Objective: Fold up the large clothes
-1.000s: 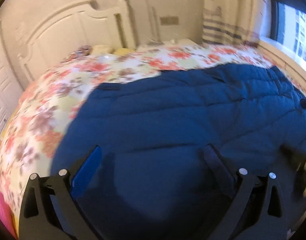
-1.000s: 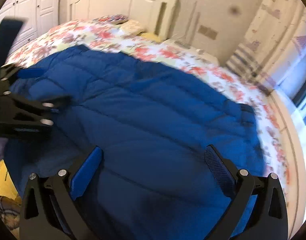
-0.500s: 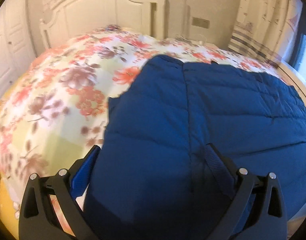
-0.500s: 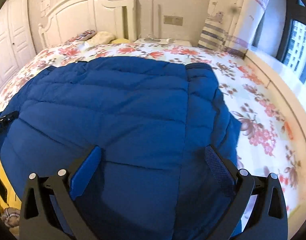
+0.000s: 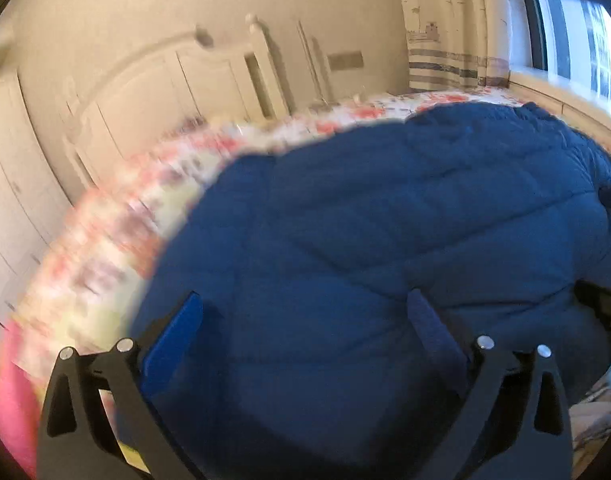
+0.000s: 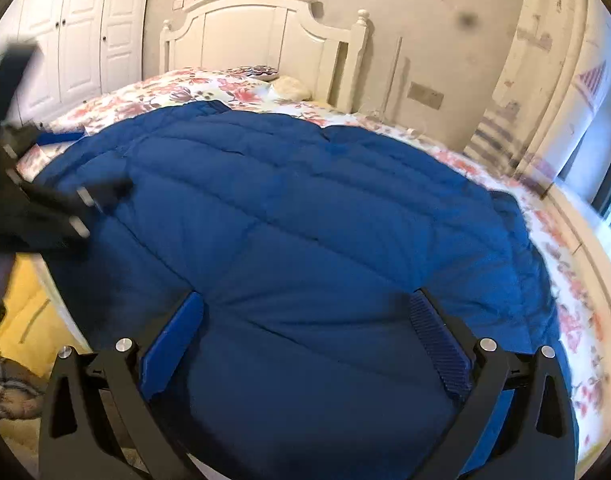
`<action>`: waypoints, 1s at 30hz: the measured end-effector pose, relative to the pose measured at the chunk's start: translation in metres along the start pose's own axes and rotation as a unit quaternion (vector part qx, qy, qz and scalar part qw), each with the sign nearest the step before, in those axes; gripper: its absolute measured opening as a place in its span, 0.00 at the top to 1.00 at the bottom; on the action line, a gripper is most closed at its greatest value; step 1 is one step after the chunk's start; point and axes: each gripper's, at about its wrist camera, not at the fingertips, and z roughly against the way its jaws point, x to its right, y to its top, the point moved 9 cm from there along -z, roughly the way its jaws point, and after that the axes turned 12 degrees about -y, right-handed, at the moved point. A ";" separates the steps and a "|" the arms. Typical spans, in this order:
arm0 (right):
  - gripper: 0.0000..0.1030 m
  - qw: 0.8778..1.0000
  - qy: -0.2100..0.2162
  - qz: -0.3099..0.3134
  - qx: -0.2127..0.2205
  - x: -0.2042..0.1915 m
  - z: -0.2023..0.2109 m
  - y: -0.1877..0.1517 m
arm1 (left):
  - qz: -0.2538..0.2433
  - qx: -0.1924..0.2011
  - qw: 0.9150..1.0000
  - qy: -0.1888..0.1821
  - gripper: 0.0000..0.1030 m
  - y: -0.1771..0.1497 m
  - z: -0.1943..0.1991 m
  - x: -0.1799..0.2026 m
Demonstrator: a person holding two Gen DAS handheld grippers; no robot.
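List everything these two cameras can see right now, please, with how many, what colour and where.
quilted padded garment: one, deep blue, spread flat over the bed
floral bedsheet: one, white with red flowers, under the garment
wooden headboard: one, white, far end of the bed
panelled wardrobe: one, white, left of the headboard
striped curtain: one, pale with grey stripes, beside the window
left gripper: one, black with blue pads, open above the garment
right gripper: one, black with blue pads, open above the garment

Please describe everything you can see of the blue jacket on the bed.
The blue jacket is a large, puffy, quilted garment with stitched seams across it. It lies spread flat on the floral bedspread, covering most of the bed's near part. Both hand-held grippers hover open above it; neither is seen gripping it.
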 end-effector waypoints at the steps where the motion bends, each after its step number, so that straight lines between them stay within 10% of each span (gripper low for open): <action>1: 0.04 1.000 -0.005 0.006 -0.002 0.003 0.002 0.000 | 0.012 0.001 1.000 -0.015 0.02 -0.002 -0.002 -0.004; 9: 0.05 0.995 -0.023 -0.095 -0.003 0.073 0.022 -0.038 | 0.016 -0.018 0.999 -0.021 0.02 -0.006 -0.008 -0.015; 17: 0.05 0.963 -0.006 -0.267 0.035 0.156 0.082 -0.096 | 0.010 -0.022 1.000 -0.004 0.02 -0.011 -0.007 -0.012; 24: 0.18 0.945 0.062 -0.322 0.004 0.139 0.090 -0.153 | 0.011 -0.021 1.000 0.006 0.02 -0.011 -0.007 -0.010; 30: 0.19 0.941 0.102 -0.321 0.015 0.121 0.072 -0.128 | 0.012 -0.020 1.000 0.006 0.02 -0.011 -0.007 -0.010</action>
